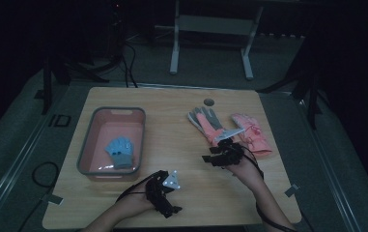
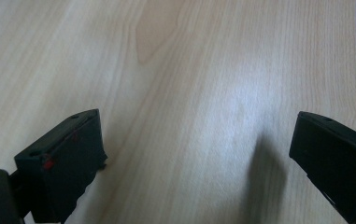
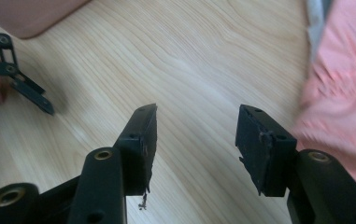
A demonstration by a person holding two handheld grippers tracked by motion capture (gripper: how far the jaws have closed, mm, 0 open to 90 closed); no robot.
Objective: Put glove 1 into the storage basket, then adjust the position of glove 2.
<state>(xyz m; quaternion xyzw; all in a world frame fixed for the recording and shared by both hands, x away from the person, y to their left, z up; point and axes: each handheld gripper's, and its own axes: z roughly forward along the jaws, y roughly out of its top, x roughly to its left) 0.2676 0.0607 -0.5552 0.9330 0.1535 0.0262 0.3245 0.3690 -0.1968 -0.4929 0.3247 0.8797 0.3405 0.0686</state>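
L gripper (image 1: pixel 169 205) is sitting low over the table (image 1: pixel 191 193) near the front edge, just right of the bin (image 1: pixel 86 145). In the left gripper view its jaws are standing wide apart w/ nothing but bare wood between them (image 2: pixel 199 149).

R gripper (image 1: pixel 214 154) is hovering at the wrist end of the grey-and-pink glove (image 1: pixel 205 121), jaws part-open, nothing between them; in the right gripper view they are framing bare table (image 3: pixel 196 135), w/ pink fabric (image 3: pixel 344 93) blurred just to the right of one jaw, not touching as far as I can tell.

A pink glove (image 1: pixel 251 133) is lying just right of the grey-and-pink one, the two touching or nearly so. A blue glove (image 1: pixel 120 151) is lying inside the bin, toward its front right.

Bin corner (image 3: pixel 31 16) and L gripper (image 3: pixel 14 74) are showing at the left of the right gripper view.
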